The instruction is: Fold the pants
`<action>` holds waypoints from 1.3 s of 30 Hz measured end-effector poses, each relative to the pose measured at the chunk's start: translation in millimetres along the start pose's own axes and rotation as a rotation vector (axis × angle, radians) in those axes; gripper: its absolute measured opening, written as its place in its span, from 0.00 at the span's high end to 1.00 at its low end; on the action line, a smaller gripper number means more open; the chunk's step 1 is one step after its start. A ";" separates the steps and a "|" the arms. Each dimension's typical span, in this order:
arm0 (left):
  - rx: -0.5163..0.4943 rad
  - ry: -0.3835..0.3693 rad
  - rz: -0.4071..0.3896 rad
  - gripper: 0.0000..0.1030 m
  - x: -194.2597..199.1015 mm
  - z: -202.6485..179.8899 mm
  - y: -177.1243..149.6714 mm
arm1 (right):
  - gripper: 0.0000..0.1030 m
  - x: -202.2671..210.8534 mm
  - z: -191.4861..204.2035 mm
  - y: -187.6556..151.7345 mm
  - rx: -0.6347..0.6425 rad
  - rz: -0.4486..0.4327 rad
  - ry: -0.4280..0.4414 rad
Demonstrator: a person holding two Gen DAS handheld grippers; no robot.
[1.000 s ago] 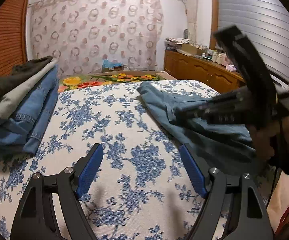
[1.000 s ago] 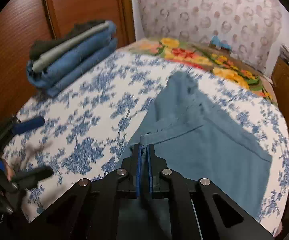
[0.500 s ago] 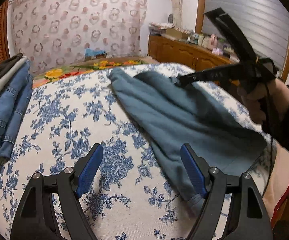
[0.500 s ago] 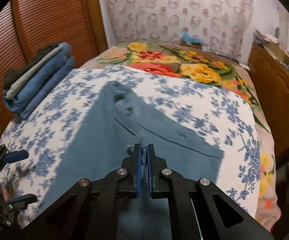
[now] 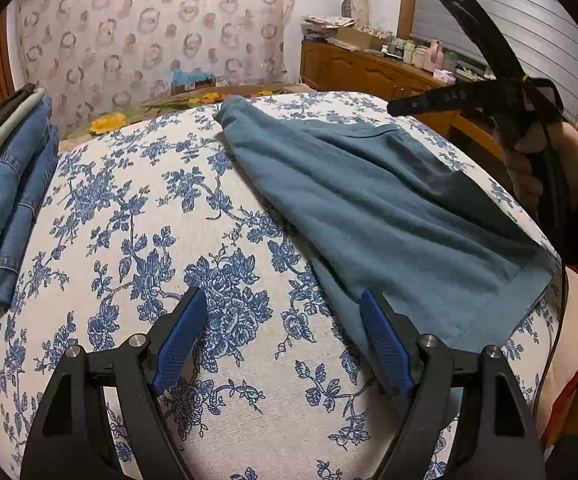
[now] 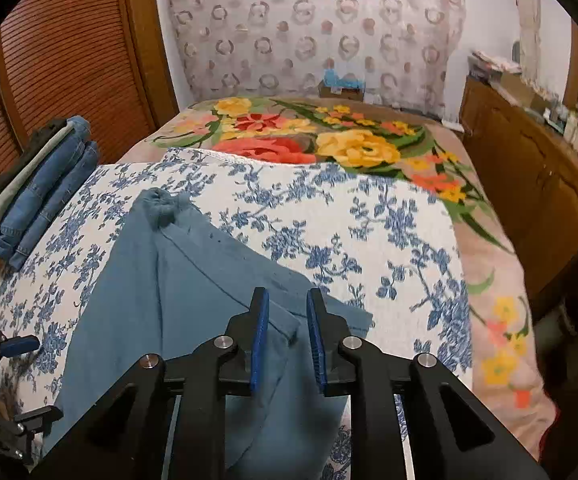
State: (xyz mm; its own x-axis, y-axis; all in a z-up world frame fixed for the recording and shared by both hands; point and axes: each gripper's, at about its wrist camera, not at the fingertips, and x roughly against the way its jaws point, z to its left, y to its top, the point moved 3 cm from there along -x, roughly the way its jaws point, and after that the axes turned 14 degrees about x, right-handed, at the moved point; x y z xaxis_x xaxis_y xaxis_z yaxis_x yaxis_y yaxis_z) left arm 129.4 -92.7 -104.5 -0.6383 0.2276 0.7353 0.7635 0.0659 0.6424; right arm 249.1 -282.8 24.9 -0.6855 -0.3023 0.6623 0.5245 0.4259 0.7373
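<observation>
1. Now, from the left wrist view, the left gripper (image 5: 281, 340) hangs over the bed cover (image 5: 137, 240), white with blue flowers. Its two blue fingers (image 5: 179, 338) are spread wide with nothing between them.
2. Just beside its right finger lie the teal pants (image 5: 369, 208), spread flat on the right half of the bed. One bunched end points toward the far wall and a wide hem lies near the bed's edge.
3. Above the pants on the right, a hand holds the right gripper (image 5: 461, 100) up in the air. From this side I cannot tell how its jaws stand.
4. A stack of folded clothes (image 5: 5, 184) sits at the left edge of the bed, jeans below and grey and dark pieces on top. It is well apart from the pants.
5. A wooden cabinet (image 5: 373, 72) stands by the far wall with small bottles and boxes on top.
6. Next, from the right wrist view, the right gripper (image 6: 287, 344) hovers over the pants (image 6: 193, 280). Its jaws are a little apart and grip nothing.
7. A folded flap of the pants lies right under the fingers.
8. The folded clothes (image 6: 37, 184) sit far left by a brown slatted door (image 6: 61, 52).
9. A blanket with big flowers (image 6: 321, 140) lies behind the bed cover (image 6: 349, 216).
10. The left gripper (image 6: 17, 380) peeks in at the bottom left, spread wide.
</observation>
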 end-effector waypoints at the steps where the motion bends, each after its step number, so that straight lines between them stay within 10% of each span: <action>1: 0.002 0.001 0.004 0.22 -0.5 0.1 -0.3 | 0.74 -3.9 0.6 -1.9 -0.005 0.010 0.003; 15: 0.013 0.008 0.018 0.22 -5.2 2.9 0.5 | 0.74 -33.7 7.0 -9.1 0.021 0.083 0.057; 17: 0.013 0.009 0.019 0.22 -5.0 2.7 0.2 | 0.87 -32.8 7.4 -8.3 0.035 0.081 0.056; 26: 0.012 0.010 0.018 0.22 -5.0 2.3 -0.1 | 0.96 0.4 -6.5 -0.5 0.036 -0.043 -0.071; 39: 0.011 0.012 0.019 0.22 -5.4 2.1 -0.1 | 0.96 -20.6 -22.8 0.4 0.012 0.042 -0.162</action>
State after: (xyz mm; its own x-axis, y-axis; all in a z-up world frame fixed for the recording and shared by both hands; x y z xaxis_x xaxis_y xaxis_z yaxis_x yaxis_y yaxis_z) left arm 133.0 -91.9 -109.0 -0.6252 0.2174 0.7496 0.7762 0.0722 0.6264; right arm 275.0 -295.8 14.6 -0.7364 -0.1428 0.6613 0.5490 0.4452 0.7074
